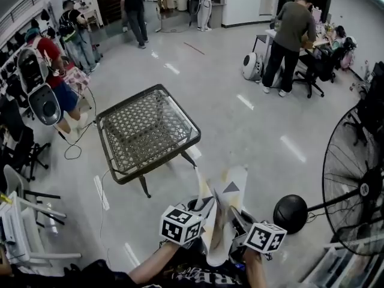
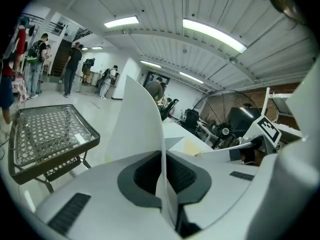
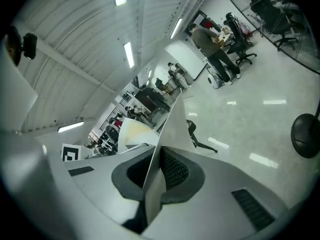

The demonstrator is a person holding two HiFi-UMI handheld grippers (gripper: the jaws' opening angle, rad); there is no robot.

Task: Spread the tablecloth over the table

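The tablecloth (image 1: 221, 219), a white sheet with a pale yellow patch, hangs bunched between my two grippers at the bottom of the head view. My left gripper (image 1: 201, 207) is shut on one edge of the cloth (image 2: 139, 129), which rises in a fold from its pads (image 2: 181, 174). Close beside it, my right gripper (image 1: 235, 218) is shut on another edge of the cloth (image 3: 174, 124). The table (image 1: 147, 131), a dark square frame with a woven lattice top, stands bare on the floor ahead and to the left. It also appears in the left gripper view as the table (image 2: 45, 134).
A large floor fan (image 1: 360, 185) stands at the right, with a black round thing (image 1: 290, 213) on the floor next to it. White chairs (image 1: 24, 221) sit at the left. A person in red (image 1: 51, 71) stands beyond the table, and others work at a desk (image 1: 291, 35).
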